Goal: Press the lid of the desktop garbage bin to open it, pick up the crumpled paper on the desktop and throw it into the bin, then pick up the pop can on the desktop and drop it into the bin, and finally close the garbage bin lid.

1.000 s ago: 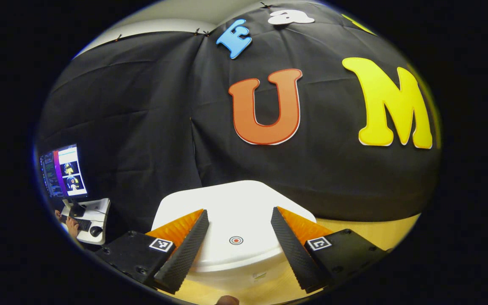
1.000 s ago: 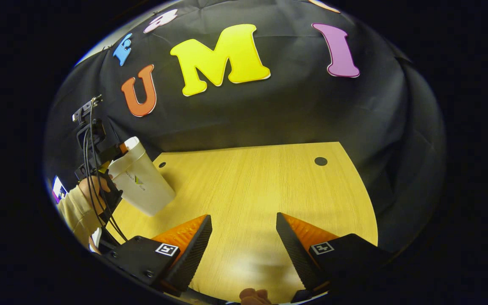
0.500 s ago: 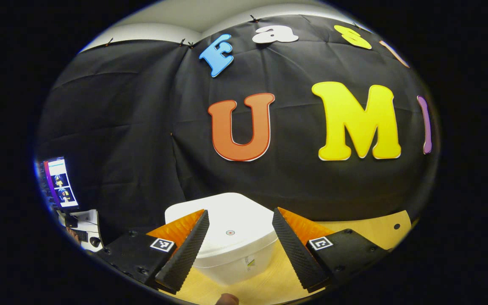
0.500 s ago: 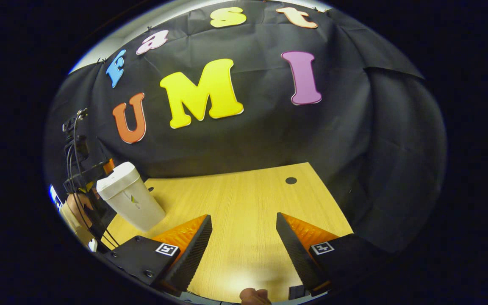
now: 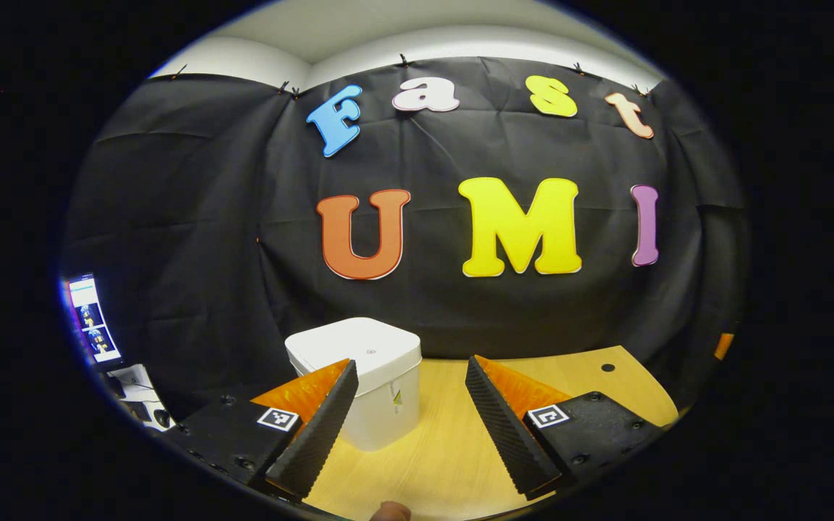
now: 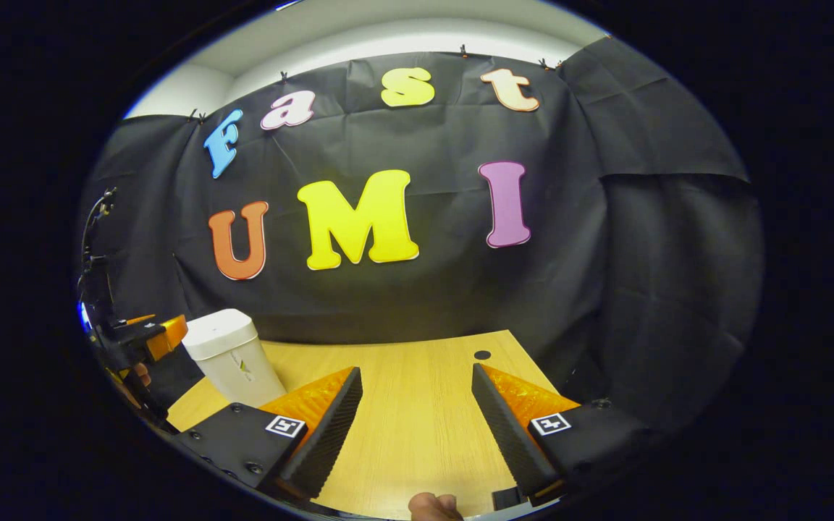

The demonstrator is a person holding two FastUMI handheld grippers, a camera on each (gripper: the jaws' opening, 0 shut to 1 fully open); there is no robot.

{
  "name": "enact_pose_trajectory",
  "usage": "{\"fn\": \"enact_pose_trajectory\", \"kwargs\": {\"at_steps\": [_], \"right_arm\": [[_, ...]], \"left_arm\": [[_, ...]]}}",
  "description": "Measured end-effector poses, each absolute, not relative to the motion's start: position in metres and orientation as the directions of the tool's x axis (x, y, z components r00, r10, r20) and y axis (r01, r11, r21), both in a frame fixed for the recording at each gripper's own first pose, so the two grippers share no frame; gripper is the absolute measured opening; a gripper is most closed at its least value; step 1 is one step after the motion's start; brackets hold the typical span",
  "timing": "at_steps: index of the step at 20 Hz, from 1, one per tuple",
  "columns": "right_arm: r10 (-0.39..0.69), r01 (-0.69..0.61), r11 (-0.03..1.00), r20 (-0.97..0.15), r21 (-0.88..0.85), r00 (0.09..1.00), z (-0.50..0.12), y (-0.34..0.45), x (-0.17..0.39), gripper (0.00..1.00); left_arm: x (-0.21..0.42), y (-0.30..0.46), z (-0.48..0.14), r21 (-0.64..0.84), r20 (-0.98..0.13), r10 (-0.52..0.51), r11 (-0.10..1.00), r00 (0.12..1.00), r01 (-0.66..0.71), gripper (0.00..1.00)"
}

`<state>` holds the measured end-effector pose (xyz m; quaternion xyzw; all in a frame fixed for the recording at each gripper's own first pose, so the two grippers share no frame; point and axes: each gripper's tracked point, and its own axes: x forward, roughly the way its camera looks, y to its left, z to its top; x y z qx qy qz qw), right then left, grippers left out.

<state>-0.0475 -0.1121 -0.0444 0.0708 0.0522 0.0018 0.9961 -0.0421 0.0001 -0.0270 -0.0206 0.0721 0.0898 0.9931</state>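
The wooden desktop (image 6: 417, 376) stretches out ahead of me in both views, and I see no crumpled paper and no pop can lying on any part of it that shows. I can't look inside the bin, so whether they are in there is only my guess.

The white garbage bin (image 5: 366, 383) stands upright toward the left side of the desk, near the black cloth at the back. In the left gripper view it sits just beyond my left finger, partly hidden behind it; in the right gripper view it is off to the far left (image 6: 232, 358). Its lid (image 5: 353, 346) lies flat and flush on the body, so I judge it closed.

Taken together, I read the task as finished or all but finished, with nothing left on the desk to collect and no lid to press.

My left gripper (image 5: 410, 420) has its jaws spread wide and holds nothing, clear of the bin. My right gripper (image 6: 417, 427) is likewise wide apart and empty, over bare wood well away from the bin.
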Motion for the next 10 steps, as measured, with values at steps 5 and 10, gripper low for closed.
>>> {"fn": "enact_pose_trajectory", "kwargs": {"at_steps": [5,10], "right_arm": [[0.083,-0.071,0.987,-0.08,0.142,0.993,-0.044,-0.073,-0.062,0.96],[0.124,-0.113,0.986,-0.086,0.123,0.989,-0.05,-0.049,-0.056,0.97]], "left_arm": [[-0.083,-0.014,-0.028,-0.046,-0.151,0.119,0.991,0.981,-0.128,0.99],[-0.09,-0.014,-0.041,-0.057,-0.174,0.111,0.991,0.978,-0.123,0.99]]}}
